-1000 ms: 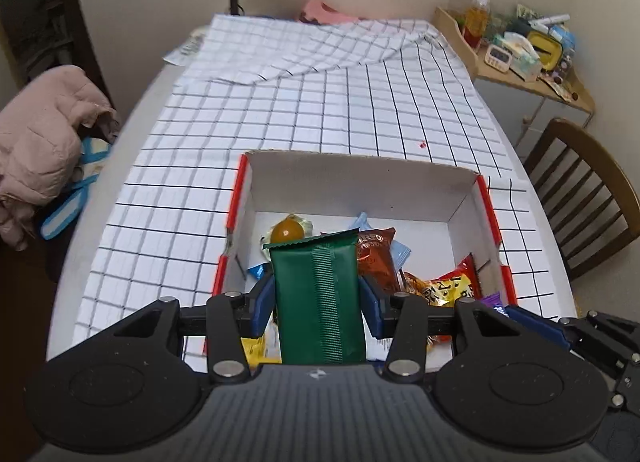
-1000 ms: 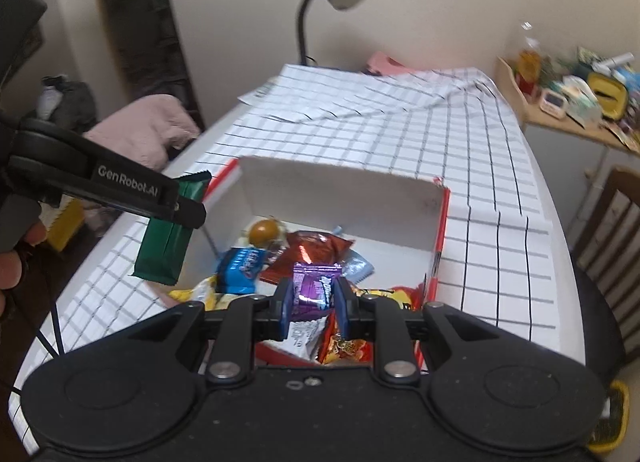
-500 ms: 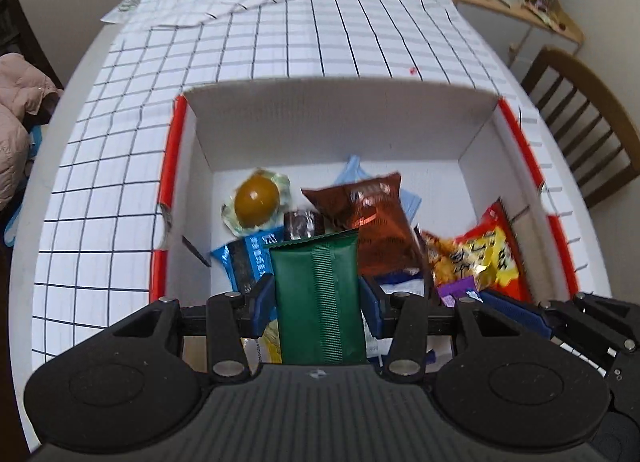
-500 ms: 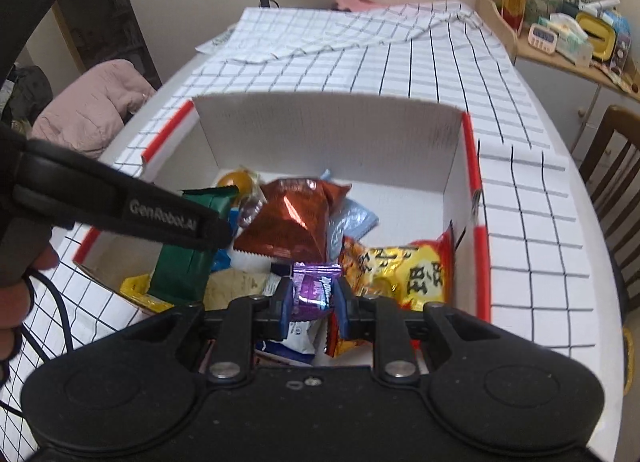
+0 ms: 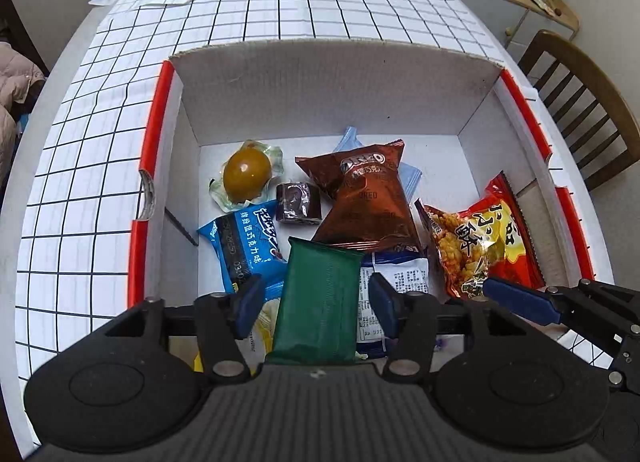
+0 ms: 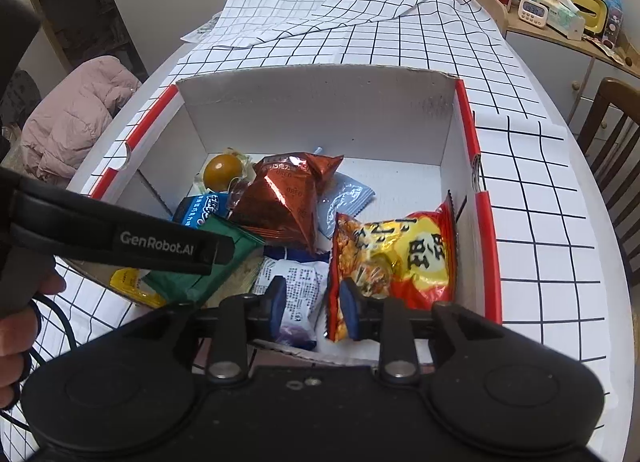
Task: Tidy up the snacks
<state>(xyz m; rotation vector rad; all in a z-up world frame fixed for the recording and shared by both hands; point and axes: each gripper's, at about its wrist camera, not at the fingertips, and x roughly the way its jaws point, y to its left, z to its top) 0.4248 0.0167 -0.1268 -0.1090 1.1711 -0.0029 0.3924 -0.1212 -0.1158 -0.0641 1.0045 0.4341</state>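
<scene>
A white cardboard box with red rims holds several snack packs. My left gripper is open over the box's near side; the green packet lies loose between its jaws, resting on the other snacks. It also shows in the right wrist view under the left gripper's finger. My right gripper is open over the near right of the box, and the purple candy lies below it on a white-blue pack.
In the box lie a brown Oreo bag, a blue pack, a yellow jelly cup and a red-yellow bag. A wooden chair stands right. A pink coat lies left of the checkered table.
Both grippers moved down over the box and opened. The green packet came loose from the left jaws and the purple candy dropped out of the right jaws.
</scene>
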